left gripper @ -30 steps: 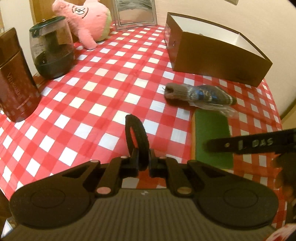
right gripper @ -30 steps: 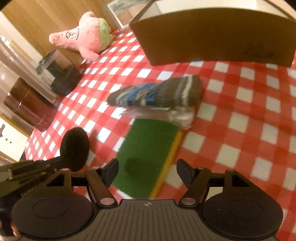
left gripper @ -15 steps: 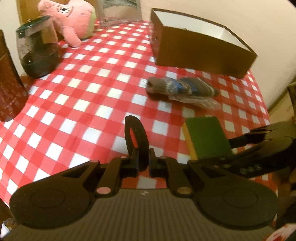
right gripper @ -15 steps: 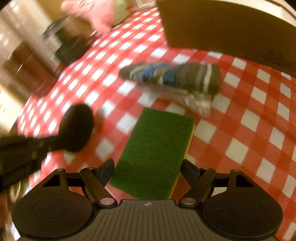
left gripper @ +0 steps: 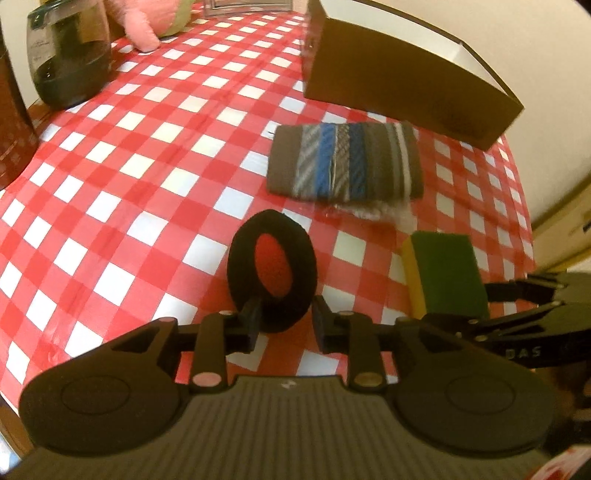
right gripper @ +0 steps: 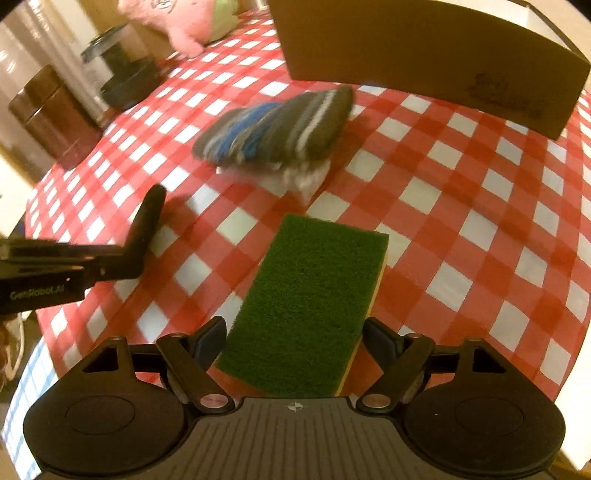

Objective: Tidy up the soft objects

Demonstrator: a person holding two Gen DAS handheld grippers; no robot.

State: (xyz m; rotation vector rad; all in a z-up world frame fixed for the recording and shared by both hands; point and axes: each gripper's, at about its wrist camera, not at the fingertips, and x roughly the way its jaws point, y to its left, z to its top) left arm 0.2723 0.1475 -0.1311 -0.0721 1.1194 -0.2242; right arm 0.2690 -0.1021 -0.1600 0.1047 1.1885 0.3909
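Observation:
A black foam ring [left gripper: 272, 275] stands tilted between the parted fingers of my left gripper [left gripper: 284, 325], leaning on the left finger; its edge shows in the right wrist view [right gripper: 146, 229]. My right gripper [right gripper: 293, 341] is open, its fingers on either side of a green and yellow sponge [right gripper: 306, 299] flat on the checked cloth; the sponge also shows in the left wrist view [left gripper: 445, 273]. A striped grey and blue sock [left gripper: 345, 162] lies on a clear plastic wrapper beyond it [right gripper: 277, 129]. A pink plush toy [right gripper: 177, 14] lies at the far left.
An open brown box [left gripper: 402, 79] stands at the back right [right gripper: 424, 55]. A dark glass jar [left gripper: 68, 59] and a brown canister [left gripper: 11, 125] stand at the left edge [right gripper: 48, 114]. The table edge drops off on the right.
My left gripper has opened; the foam ring it pinched now sits loose between its fingers and has turned face-on. My right gripper has moved down around the sponge. Both views have come closer to the sock.

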